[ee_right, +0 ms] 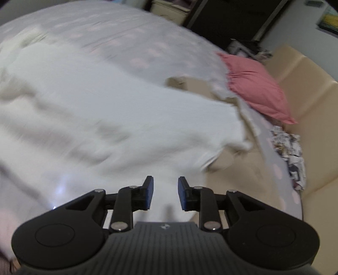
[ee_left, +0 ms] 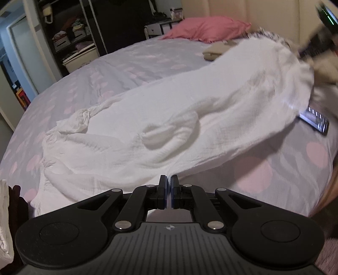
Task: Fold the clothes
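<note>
Left gripper [ee_left: 169, 179] pinches white garment [ee_left: 169, 118] hem at 6 o'clock on bed [ee_left: 105, 69]. Only left view shows phone [ee_left: 315, 119] at 3. Right gripper [ee_right: 165, 186] open; garment blurred.

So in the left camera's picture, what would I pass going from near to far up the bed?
Left gripper → white garment → folded beige cloth → pink pillow → cream headboard.

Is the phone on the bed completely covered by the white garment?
No, the phone lies mostly exposed on the bedspread, beside the white garment's edge.
</note>
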The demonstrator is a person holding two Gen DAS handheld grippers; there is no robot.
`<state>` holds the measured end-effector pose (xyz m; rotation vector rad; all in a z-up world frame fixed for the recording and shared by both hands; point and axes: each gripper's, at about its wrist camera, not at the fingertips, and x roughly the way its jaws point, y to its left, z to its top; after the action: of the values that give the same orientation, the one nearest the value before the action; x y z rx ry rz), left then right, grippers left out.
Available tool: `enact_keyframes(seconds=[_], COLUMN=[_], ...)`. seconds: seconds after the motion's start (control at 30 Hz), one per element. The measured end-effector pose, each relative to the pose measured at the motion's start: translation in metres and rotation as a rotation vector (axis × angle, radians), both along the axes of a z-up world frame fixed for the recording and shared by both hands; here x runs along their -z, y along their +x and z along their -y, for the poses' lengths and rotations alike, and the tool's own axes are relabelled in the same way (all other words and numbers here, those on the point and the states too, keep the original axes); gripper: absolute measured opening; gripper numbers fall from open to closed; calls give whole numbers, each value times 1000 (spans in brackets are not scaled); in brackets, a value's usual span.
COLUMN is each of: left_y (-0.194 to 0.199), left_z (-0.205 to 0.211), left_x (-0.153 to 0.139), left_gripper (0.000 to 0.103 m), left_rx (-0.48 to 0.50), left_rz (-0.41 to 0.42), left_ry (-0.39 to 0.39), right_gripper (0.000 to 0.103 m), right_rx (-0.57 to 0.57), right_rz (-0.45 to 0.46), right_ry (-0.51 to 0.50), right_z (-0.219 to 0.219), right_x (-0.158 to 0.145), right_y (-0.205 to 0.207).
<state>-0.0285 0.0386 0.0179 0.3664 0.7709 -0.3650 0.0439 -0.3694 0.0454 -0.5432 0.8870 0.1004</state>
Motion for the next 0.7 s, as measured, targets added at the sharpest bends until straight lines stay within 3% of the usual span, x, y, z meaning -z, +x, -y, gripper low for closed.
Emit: enact_keyframes(seconds=[0.17,0.33,0.47,0.7], left_y=[7,12,14,14], left_z=[-5,-4,-1,2], left_x=[-11,-17,-17,-15], left_gripper=[1,1,1,1], left_rx=[-25,-42,-51,-57], left_rz=[15,15,15,10], left_ry=[-22,-39,-37,-31], right_gripper=[28,41,40,44], right_rx=[-140,-264,-420,-553], right_rz=[-56,-31,-33,-17], right_ry=[-128,-285,-378,-610], right_z=[-16,-11,-17,-28], right_x=[37,50,68,112], right_y=[-42,-66,-83,-84])
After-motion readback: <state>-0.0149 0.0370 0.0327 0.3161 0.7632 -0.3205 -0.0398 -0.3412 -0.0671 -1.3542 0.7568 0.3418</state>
